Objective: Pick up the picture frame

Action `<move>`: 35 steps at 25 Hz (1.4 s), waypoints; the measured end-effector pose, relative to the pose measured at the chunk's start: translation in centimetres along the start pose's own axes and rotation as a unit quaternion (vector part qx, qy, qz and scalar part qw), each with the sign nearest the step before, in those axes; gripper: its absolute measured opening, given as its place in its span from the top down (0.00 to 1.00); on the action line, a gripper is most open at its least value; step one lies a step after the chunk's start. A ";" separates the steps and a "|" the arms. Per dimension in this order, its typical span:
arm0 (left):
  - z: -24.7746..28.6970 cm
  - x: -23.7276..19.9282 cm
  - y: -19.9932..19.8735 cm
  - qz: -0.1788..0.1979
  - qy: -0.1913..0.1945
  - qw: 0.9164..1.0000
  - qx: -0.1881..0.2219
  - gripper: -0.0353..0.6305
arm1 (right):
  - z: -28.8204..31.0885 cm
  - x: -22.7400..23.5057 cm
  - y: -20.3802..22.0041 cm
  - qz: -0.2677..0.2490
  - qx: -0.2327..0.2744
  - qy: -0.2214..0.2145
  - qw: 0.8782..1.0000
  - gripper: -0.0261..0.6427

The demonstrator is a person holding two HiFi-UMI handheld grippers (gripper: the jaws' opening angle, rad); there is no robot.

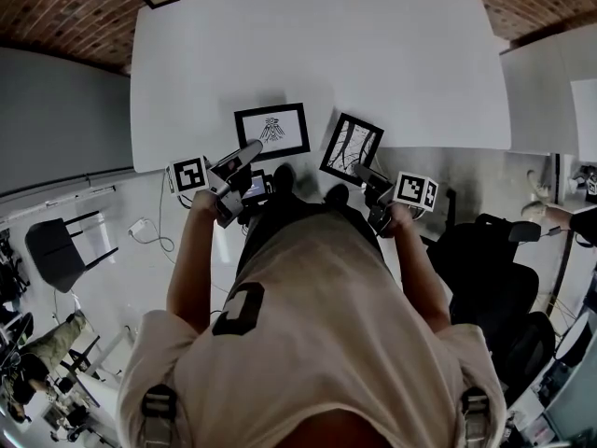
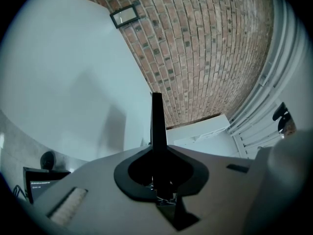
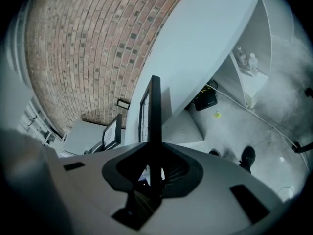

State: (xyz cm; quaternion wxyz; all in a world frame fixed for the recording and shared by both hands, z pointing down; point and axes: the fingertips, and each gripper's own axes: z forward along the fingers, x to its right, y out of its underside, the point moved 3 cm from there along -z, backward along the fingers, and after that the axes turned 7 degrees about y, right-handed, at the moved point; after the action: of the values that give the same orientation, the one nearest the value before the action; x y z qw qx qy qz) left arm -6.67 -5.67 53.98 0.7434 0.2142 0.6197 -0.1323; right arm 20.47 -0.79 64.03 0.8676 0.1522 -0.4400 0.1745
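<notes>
A white table (image 1: 401, 63) fills the far half of the head view, with brickwork (image 1: 75, 7) beyond it. The frame (image 1: 350, 146) is tilted at the near table edge, right of centre, with its lower part past the edge; we judge it lifted clear. A second frame (image 1: 271, 131) lies flat on the table just to its left.

The right gripper (image 1: 364, 171) meets the frame at its lower right corner. In the right gripper view the frame (image 3: 144, 111) shows edge-on against the nearly closed jaws, so we read the right gripper (image 3: 155, 82) as pinching the frame's border. The left gripper (image 1: 247, 152) points at the table with its jaws pressed together and nothing between them (image 2: 156, 99).

We expect the frame to be light, stiff and thin, with a smooth border that may slip and a front that may be fragile. We take hold on the border, never on the face, and keep the pinch well in from the corner to limit swing.

Pad contact is not clearly visible. The frame's back and any glazing cannot be made out. The person's torso (image 1: 317, 325) hides the near table edge.
</notes>
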 end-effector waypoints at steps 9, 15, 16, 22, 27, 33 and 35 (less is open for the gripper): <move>1.7 1.4 0.6 0.020 0.020 1.000 0.004 0.90 | -1.6 -2.6 -1.9 -0.017 0.036 -0.037 0.999 0.85; 2.1 1.8 1.3 0.017 0.020 1.000 0.009 0.90 | -2.2 -3.3 -2.6 -0.015 0.039 -0.057 0.998 0.85; 2.1 1.9 1.3 0.018 0.019 1.000 0.009 0.90 | -2.3 -3.3 -2.7 -0.014 0.038 -0.060 0.997 0.85; 2.5 2.2 1.6 0.020 0.016 1.000 0.011 0.90 | -2.7 -2.8 -3.3 -0.010 0.038 -0.064 0.997 0.85; 2.7 2.6 1.6 0.023 0.011 1.000 0.011 0.90 | -3.2 -3.0 -3.6 -0.017 0.041 -0.066 0.997 0.86; 3.0 2.8 2.3 0.027 0.003 0.999 0.021 0.90 | -3.7 -3.0 -3.9 -0.023 0.035 -0.070 0.997 0.86; 3.1 2.9 3.1 0.024 -0.002 0.999 0.030 0.90 | -4.1 -3.2 -4.1 -0.009 0.039 -0.102 0.994 0.86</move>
State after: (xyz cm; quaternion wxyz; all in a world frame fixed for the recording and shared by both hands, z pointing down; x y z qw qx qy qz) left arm -1.96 -4.27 52.07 0.7411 0.2509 0.6083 -0.1330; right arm 23.46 -3.27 58.64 0.8129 0.2072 -0.5179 0.1673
